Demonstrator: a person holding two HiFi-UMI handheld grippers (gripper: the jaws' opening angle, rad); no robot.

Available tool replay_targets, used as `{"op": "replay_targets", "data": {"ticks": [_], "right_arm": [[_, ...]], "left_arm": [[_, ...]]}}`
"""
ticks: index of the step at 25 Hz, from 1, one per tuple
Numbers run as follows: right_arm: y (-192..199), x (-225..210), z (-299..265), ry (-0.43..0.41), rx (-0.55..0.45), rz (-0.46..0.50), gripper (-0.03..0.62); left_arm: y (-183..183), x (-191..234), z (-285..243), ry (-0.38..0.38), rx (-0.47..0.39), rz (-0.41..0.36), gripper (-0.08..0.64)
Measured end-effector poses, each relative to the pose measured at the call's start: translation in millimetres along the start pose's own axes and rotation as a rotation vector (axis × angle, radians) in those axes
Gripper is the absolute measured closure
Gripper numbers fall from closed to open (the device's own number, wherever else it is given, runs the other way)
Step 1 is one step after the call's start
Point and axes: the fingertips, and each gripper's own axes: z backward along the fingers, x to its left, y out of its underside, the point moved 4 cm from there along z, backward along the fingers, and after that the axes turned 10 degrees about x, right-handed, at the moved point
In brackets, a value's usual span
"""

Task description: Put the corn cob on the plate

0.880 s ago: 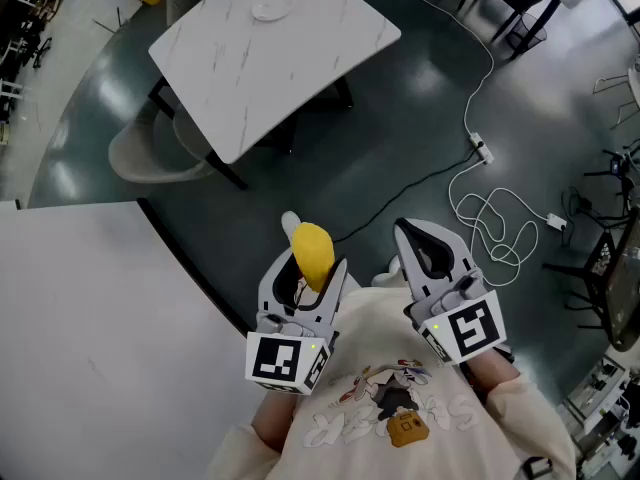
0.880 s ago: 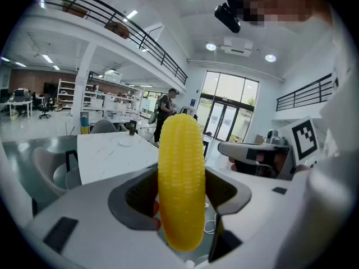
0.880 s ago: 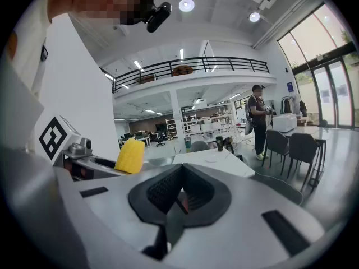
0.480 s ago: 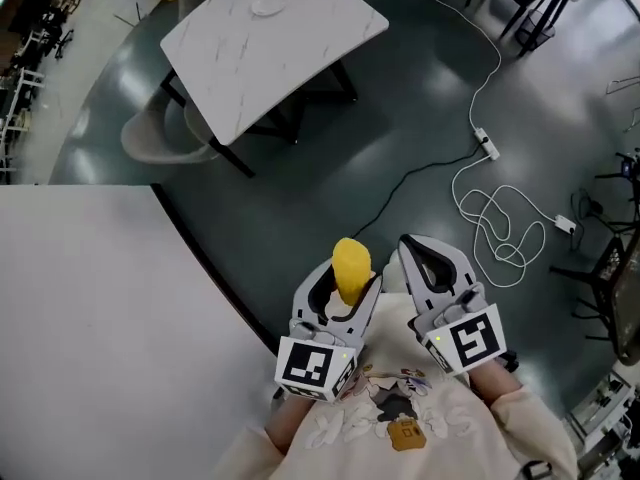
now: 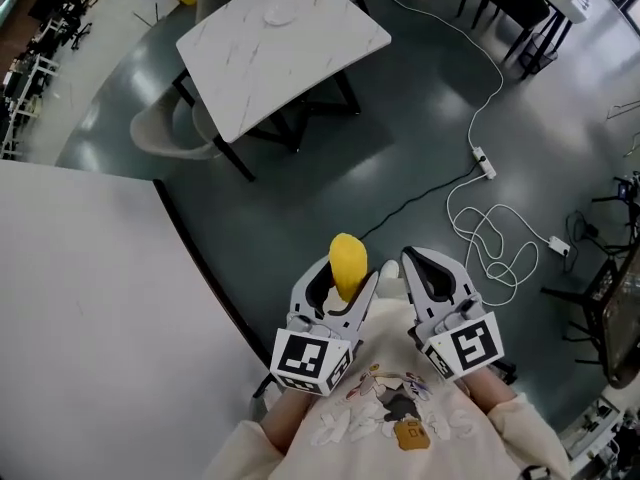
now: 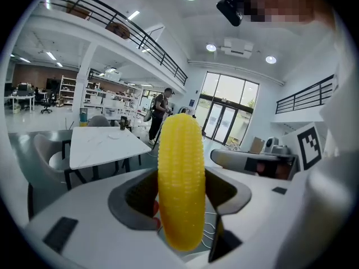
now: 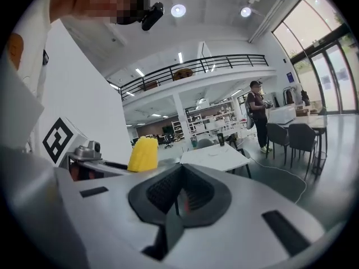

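Note:
A yellow corn cob [image 5: 347, 265] stands upright between the jaws of my left gripper [image 5: 343, 282], which is shut on it. In the left gripper view the corn cob [image 6: 180, 178] fills the middle, clamped by the left gripper [image 6: 180, 200]. My right gripper [image 5: 420, 260] is held beside it, shut with nothing in it; the right gripper view shows its own jaws [image 7: 178, 198] closed, with the cob [image 7: 143, 154] at the left. Both are held close to the person's chest above the floor. A small white plate [image 5: 272, 12] lies far off on a white marble table [image 5: 300, 63].
A large white surface [image 5: 90, 308] fills the left. A beige chair [image 5: 160, 133] stands by the marble table. A white cable [image 5: 485, 228] with a power strip [image 5: 483, 158] lies on the dark floor. Dark chairs [image 5: 510, 8] stand at the back right. A person [image 6: 161, 110] stands beyond the table.
The left gripper with the cob has shifted right, nearer the right gripper. The head view has turned, so the marble table sits further right and higher in the picture.

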Motion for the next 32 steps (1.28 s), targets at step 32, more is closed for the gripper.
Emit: {"op": "replay_targets", "data": {"ticks": [32], "right_arm": [[-90, -18, -229, -0.027, 0.015, -0.017, 0.589]], "left_arm": [[-111, 183, -71, 0.009, -0.006, 0.037, 0.3]]}}
